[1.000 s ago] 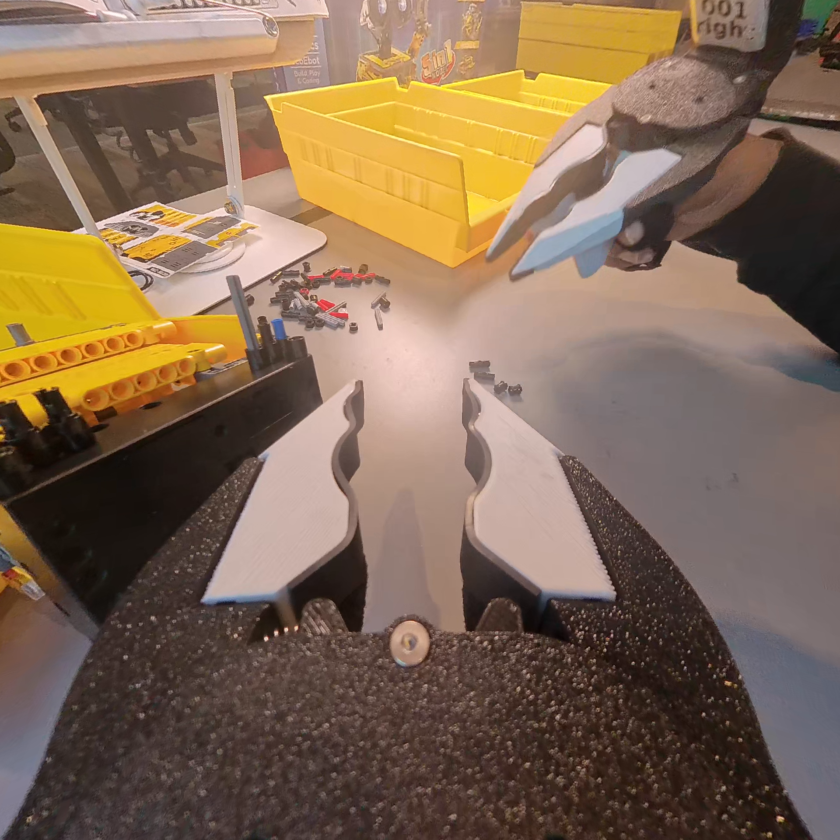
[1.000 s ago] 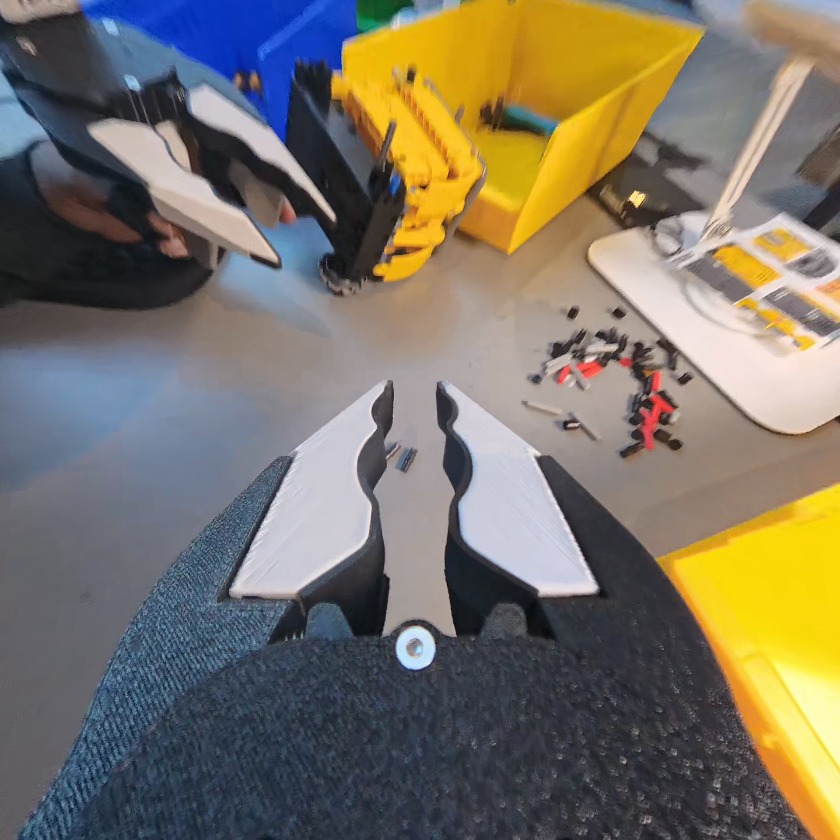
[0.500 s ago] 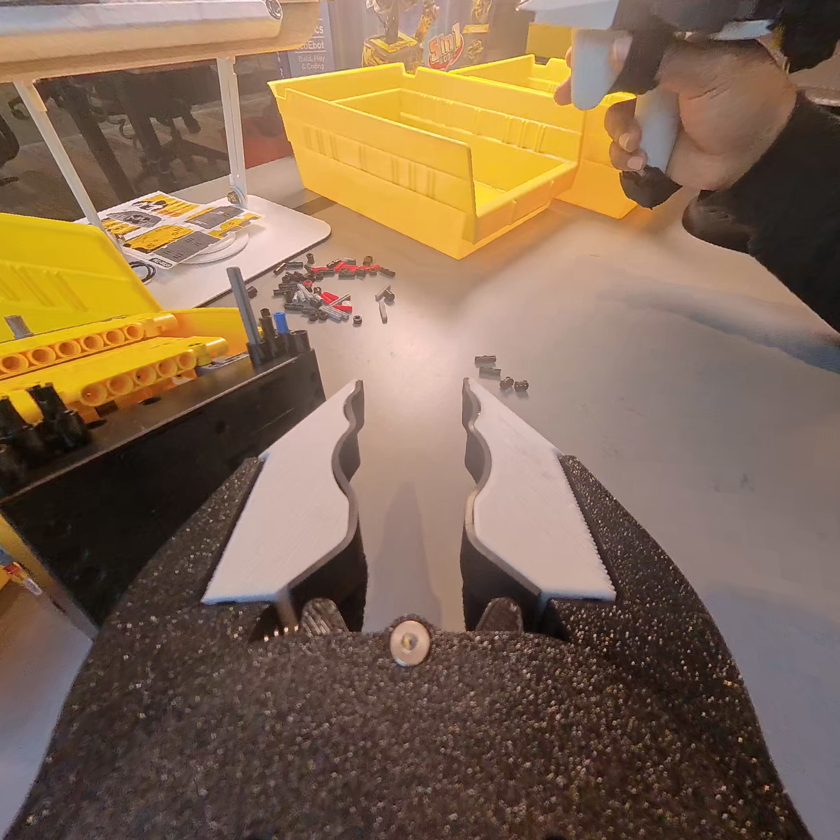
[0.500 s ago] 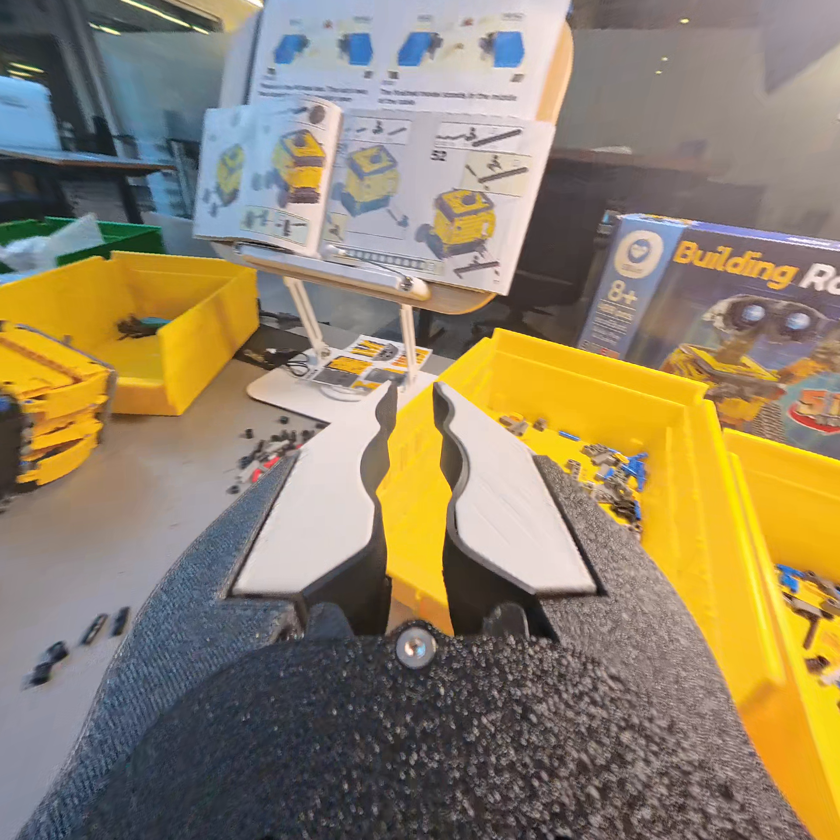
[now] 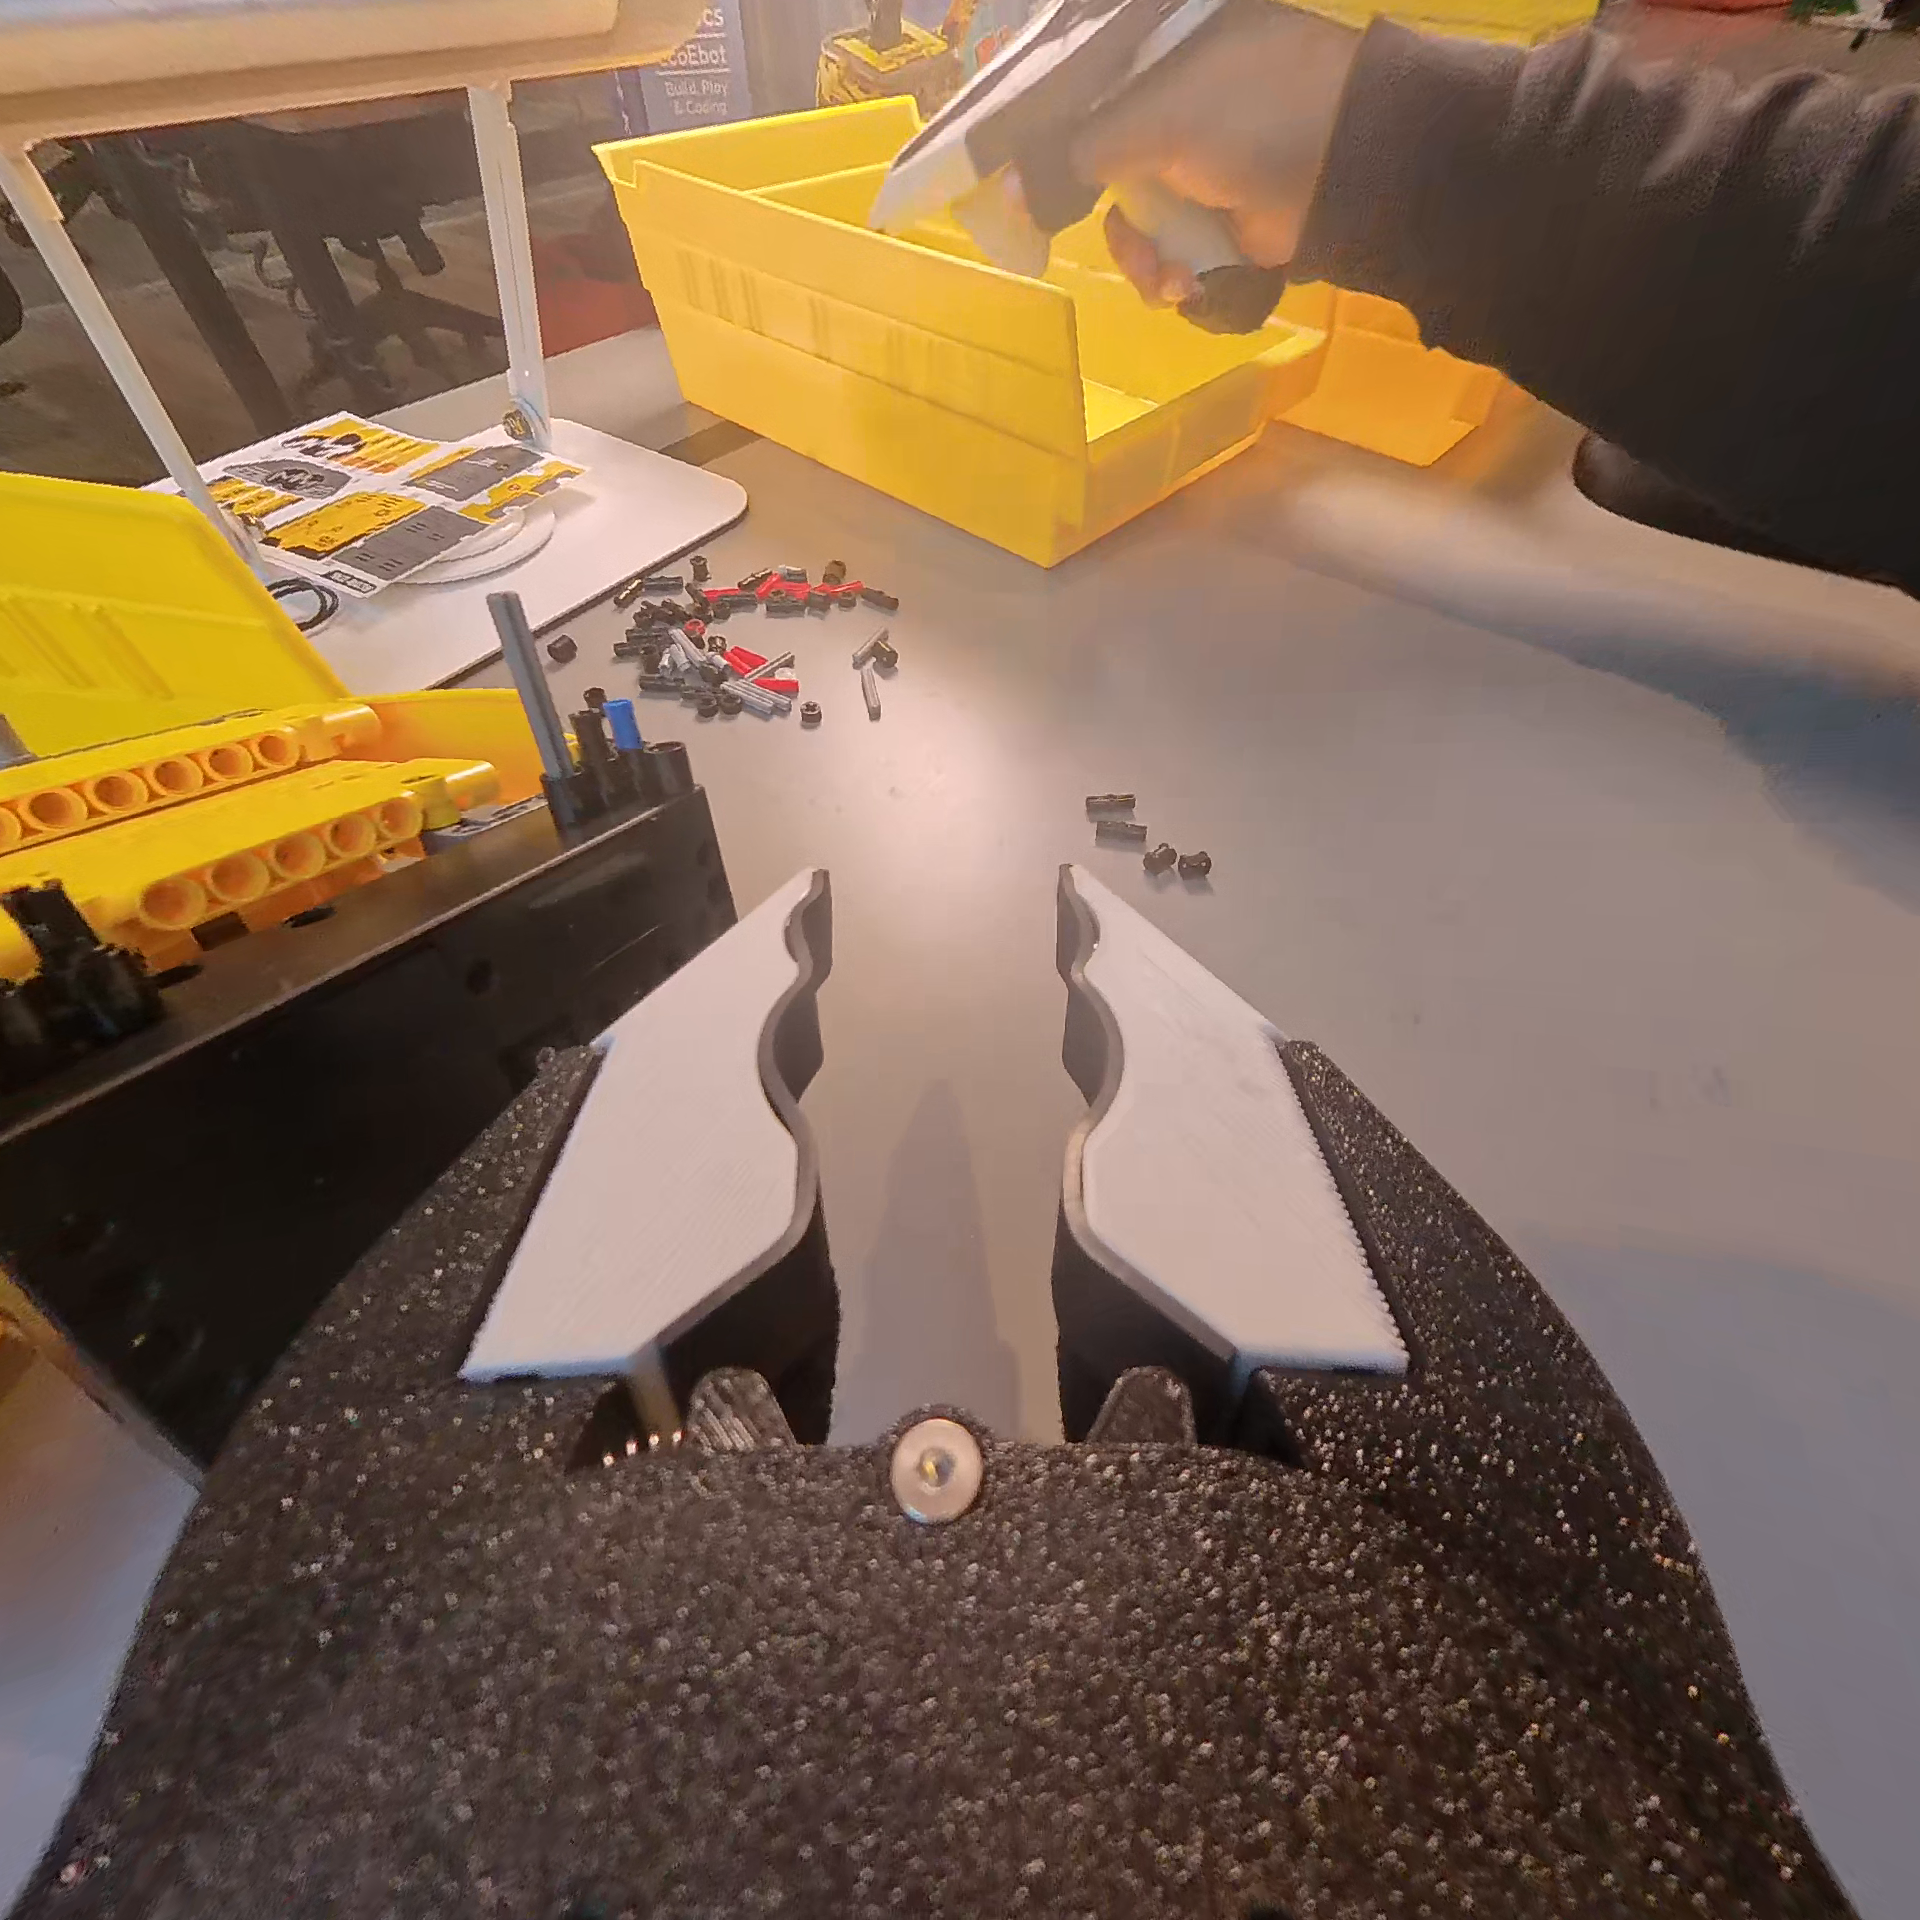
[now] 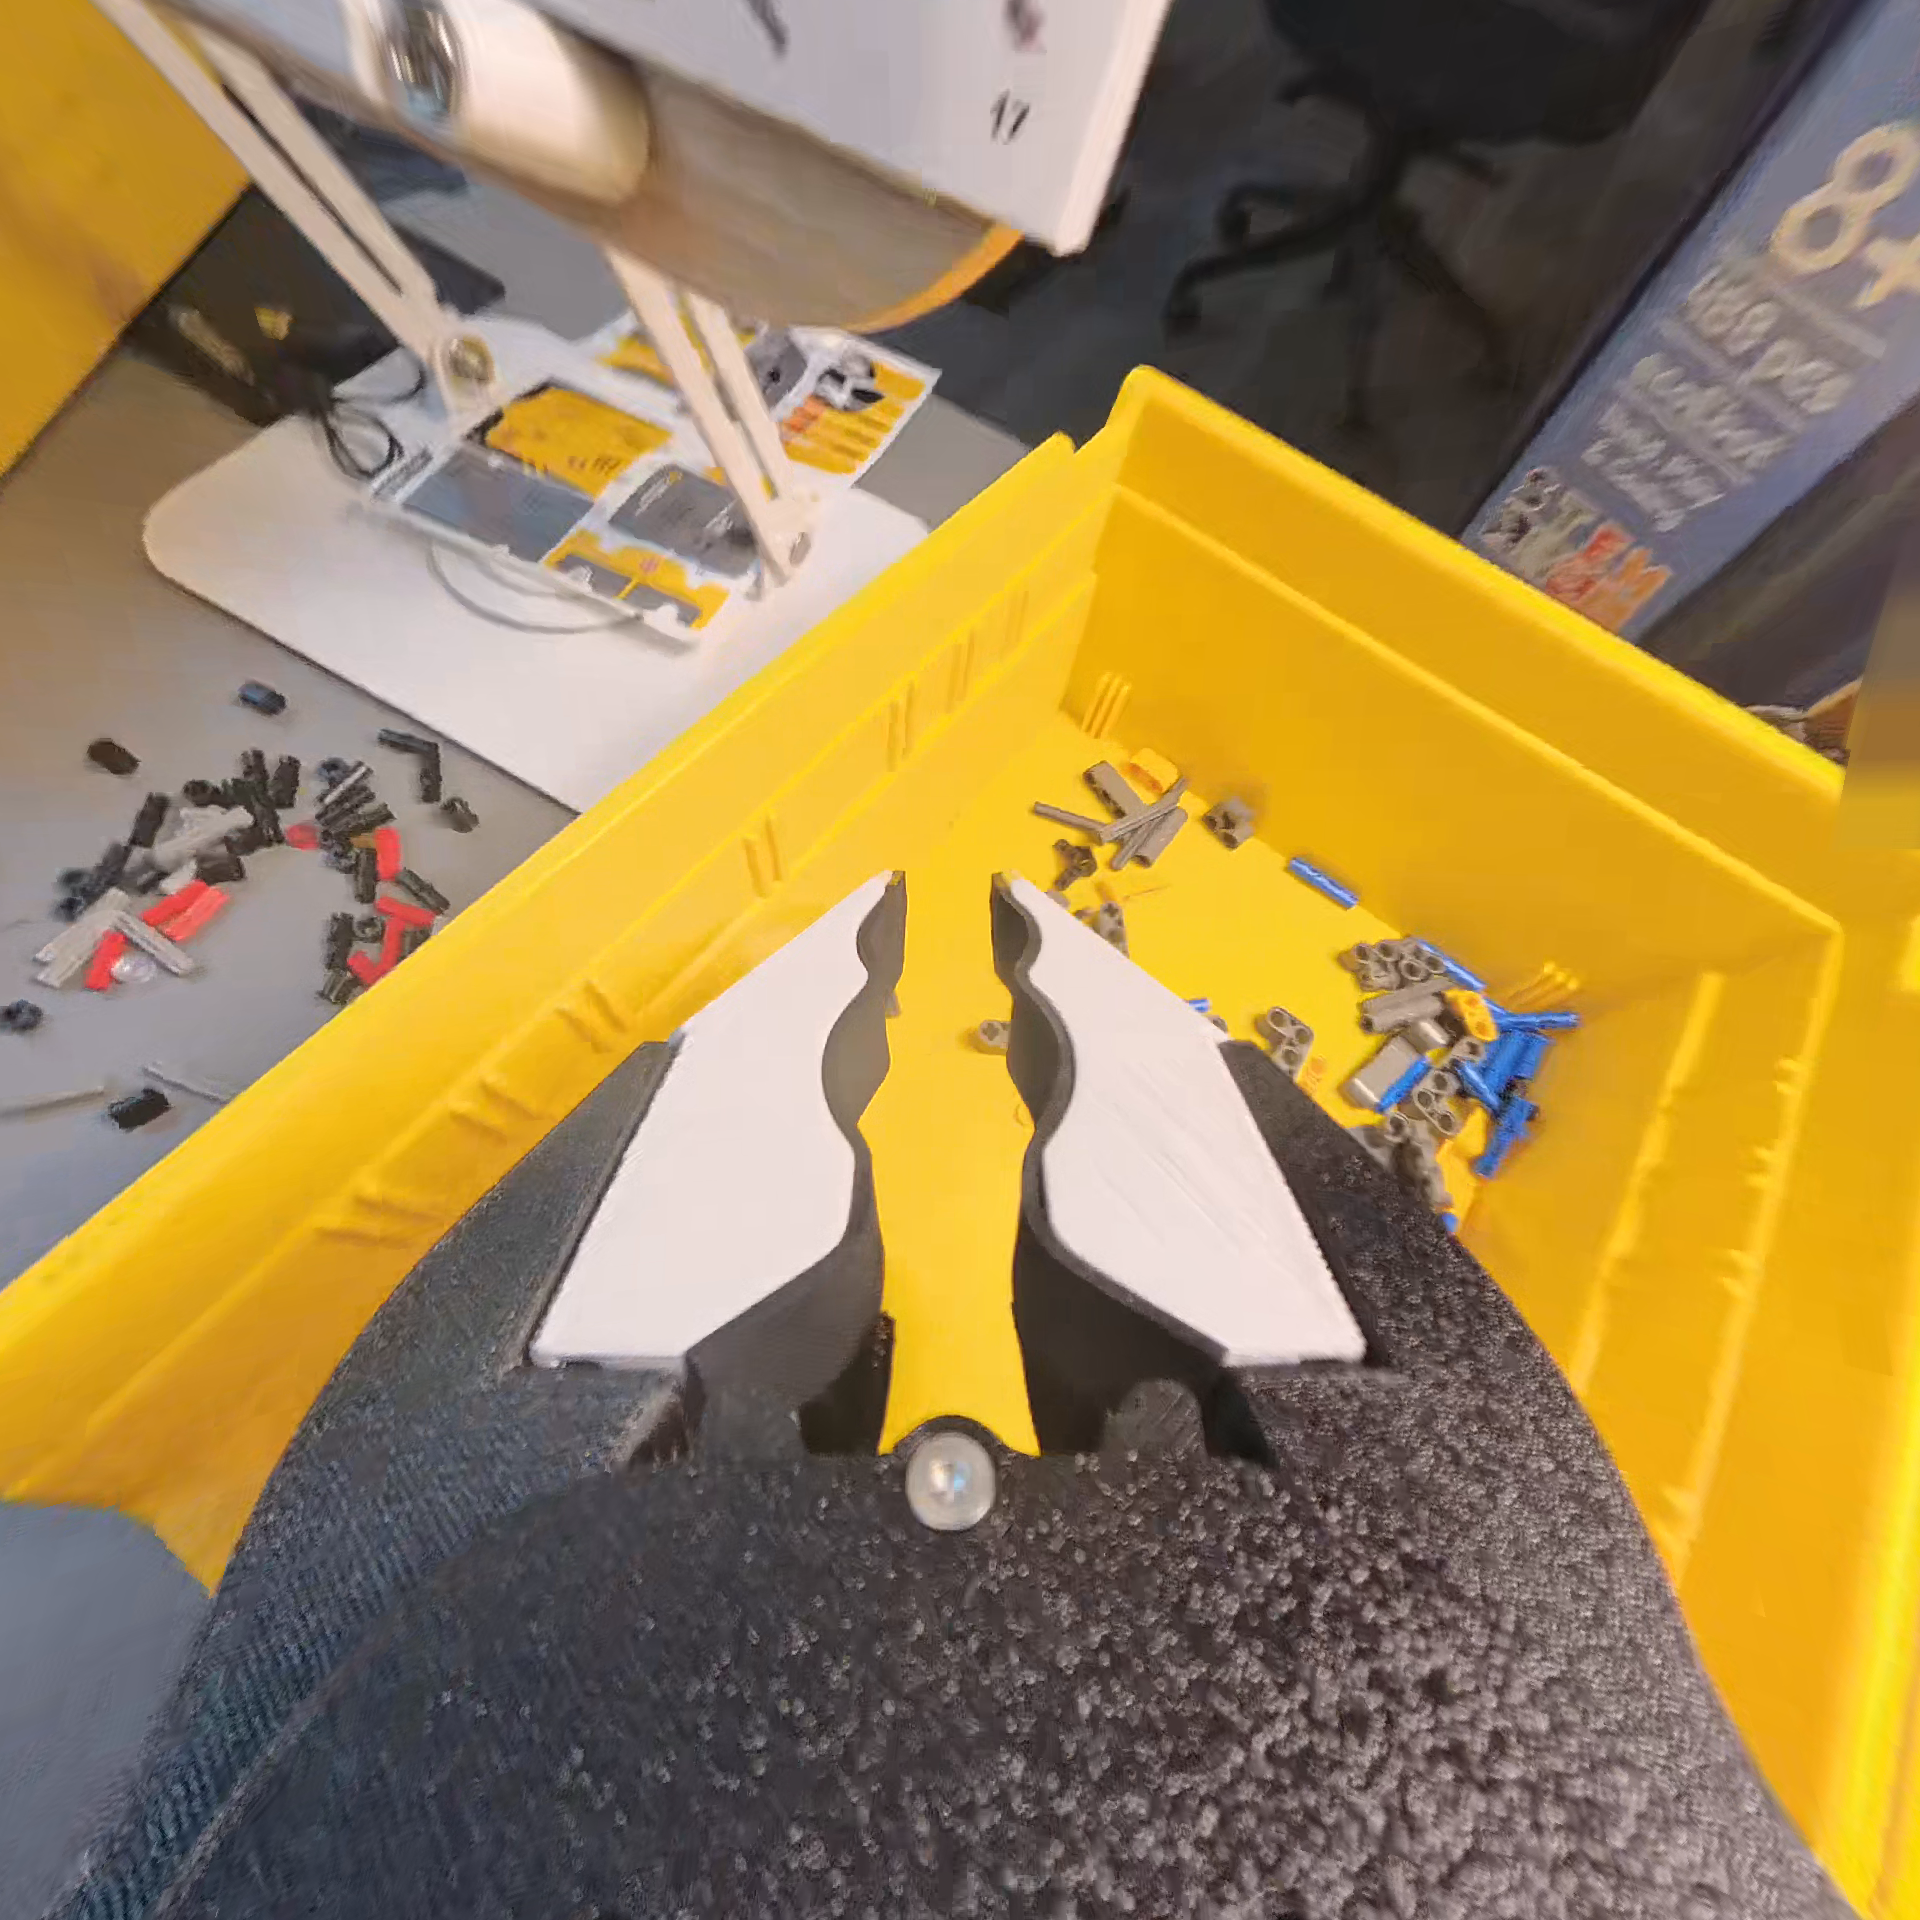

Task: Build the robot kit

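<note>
The left gripper (image 5: pixel 943 899) is held with its two pale fingers spread apart and nothing between them, low over the grey table (image 5: pixel 1455 935). Just beside its left finger a black and yellow brick model (image 5: pixel 312 894) is seen, with rows of round holes along its yellow beams and a few upright pins at its near corner. A small group of four black pins (image 5: pixel 1148 840) lies on the table just ahead of the right finger. Farther ahead, a loose scatter of black, red and grey pieces (image 5: pixel 748 649) is spread out near the white base of a stand (image 5: pixel 582 540), on which printed sheets (image 5: pixel 395 499) are laid.

The right gripper (image 6: pixel 945 881) is likewise seen released, a narrow gap left between its tips and nothing gripped. It is held above the inside of a yellow bin (image 6: pixel 727 883), over the bare floor of the bin. Grey, blue and a few orange pieces (image 6: pixel 1444 1049) are heaped toward the right of that compartment, and a smaller grey cluster (image 6: pixel 1132 816) lies near its far wall. A printed box (image 6: pixel 1714 395) stands behind the bin. In the left wrist view the same gripper, grasped by a hand (image 5: pixel 1195 218) in a dark sleeve (image 5: pixel 1621 239), is seen over the bin.
</note>
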